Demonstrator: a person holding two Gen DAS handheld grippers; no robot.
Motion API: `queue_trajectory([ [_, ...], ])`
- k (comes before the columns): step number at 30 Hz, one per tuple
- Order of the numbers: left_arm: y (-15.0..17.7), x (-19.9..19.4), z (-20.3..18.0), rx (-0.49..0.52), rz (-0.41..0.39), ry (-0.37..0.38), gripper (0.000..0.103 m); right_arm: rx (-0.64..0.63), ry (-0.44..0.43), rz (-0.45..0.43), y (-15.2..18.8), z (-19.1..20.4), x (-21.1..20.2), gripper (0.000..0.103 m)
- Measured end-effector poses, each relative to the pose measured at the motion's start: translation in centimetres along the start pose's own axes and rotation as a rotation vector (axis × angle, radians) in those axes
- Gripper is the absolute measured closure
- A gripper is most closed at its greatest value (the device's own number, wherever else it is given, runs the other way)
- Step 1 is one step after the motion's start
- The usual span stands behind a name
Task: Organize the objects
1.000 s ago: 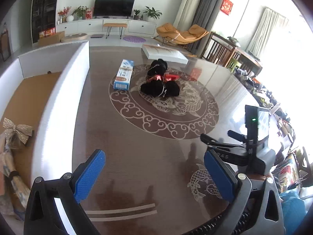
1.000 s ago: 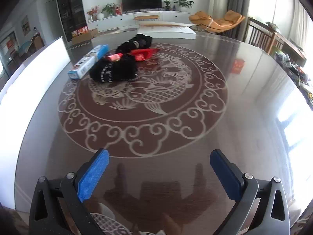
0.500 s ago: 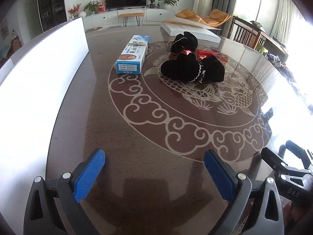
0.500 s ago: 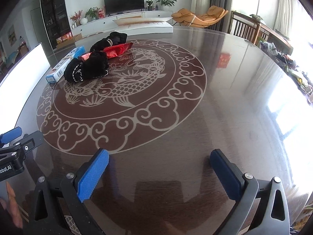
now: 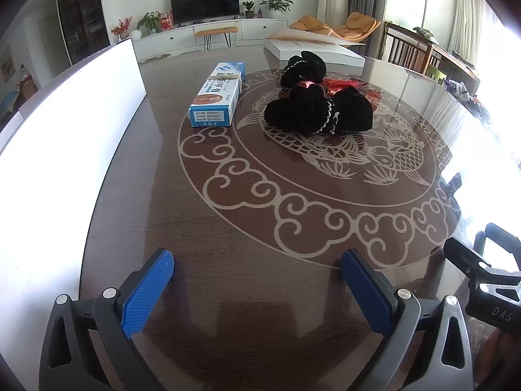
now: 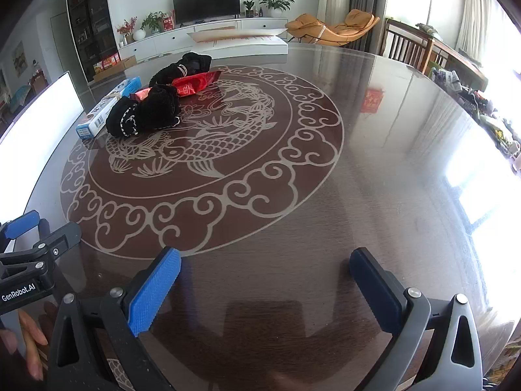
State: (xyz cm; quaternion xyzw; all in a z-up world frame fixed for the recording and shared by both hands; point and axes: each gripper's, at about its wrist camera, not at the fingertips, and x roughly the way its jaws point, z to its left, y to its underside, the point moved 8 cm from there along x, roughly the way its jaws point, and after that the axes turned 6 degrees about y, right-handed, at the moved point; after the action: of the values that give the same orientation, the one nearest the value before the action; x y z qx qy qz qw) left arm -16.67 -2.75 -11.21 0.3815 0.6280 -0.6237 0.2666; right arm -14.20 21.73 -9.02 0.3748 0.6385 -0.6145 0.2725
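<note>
Nothing sorted yet: both tools, left (image 5: 257,288) and right (image 6: 265,288), hover spread wide and empty, while the blue box (image 5: 217,95), black scrunchies (image 5: 317,110) and red packet (image 6: 195,84) lie far across the worktop (image 5: 260,215).

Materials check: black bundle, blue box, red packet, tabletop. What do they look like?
Black bundle: soft knit or plush fabric, matte and fuzzy, with pale trim; looks like gloves or socks, unclear. Blue box: printed cardboard, crisp edges, slight sheen. Red packet: glossy foil or plastic, creased, with highlights. Tabletop: dark wood grain, seemingly under glass or lacquer, mirroring the window.
</note>
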Motion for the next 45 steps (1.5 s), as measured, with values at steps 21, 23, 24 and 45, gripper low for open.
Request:
queue_trajectory([
  [21,0.1,-0.2,0.2,0.039,0.010,0.024,0.000,0.000,0.000,0.000,0.0,0.0,0.0,0.000],
  [23,0.1,-0.2,0.4,0.055,0.028,0.036,0.000,0.000,0.000,0.000,0.0,0.0,0.0,0.000],
  [24,0.1,-0.2,0.6,0.057,0.034,0.038,0.000,0.000,0.000,0.000,0.0,0.0,0.0,0.000],
  [45,0.4,-0.6,1.8,0.041,0.000,0.030,0.000,-0.062,-0.097,0.021,-0.9,1.0,0.5,0.000],
])
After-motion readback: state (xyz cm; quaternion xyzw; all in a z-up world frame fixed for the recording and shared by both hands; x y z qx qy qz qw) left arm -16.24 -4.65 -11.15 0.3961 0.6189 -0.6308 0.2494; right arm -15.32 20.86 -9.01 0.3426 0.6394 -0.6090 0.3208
